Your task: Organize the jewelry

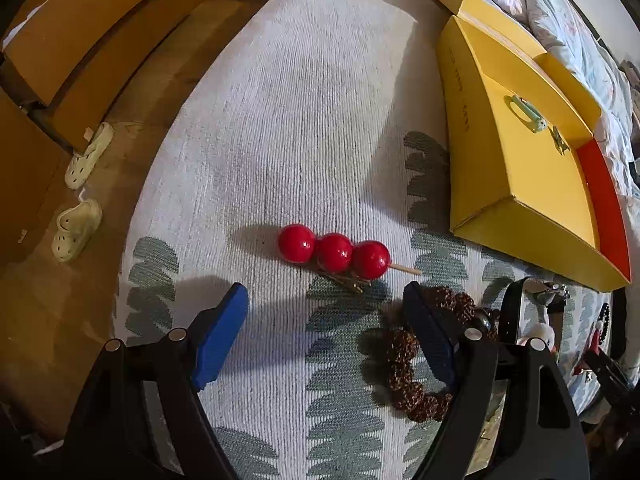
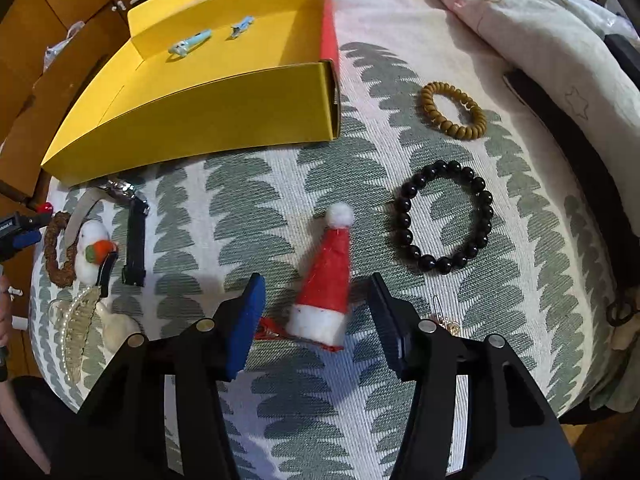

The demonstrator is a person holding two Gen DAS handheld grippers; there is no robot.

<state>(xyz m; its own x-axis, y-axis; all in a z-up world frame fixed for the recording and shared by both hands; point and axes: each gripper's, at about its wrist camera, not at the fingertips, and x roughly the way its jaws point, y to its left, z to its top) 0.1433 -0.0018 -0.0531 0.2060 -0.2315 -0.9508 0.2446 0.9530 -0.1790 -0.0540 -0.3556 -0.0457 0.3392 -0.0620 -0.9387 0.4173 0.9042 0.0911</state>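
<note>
My left gripper is open above the patterned cloth. A hair clip with three red balls lies just ahead of it. A brown beaded bracelet lies under its right finger. My right gripper is open, its fingers on either side of a red Santa-hat clip lying on the cloth. A black bead bracelet and a tan bead bracelet lie to the right. The open yellow box holds two light-blue clips; it also shows in the left wrist view.
Left of the hat lie a black watch, a snowman clip, a clear claw clip and the brown bracelet. A duvet lies at the right. White slippers sit on the floor left of the cloth edge.
</note>
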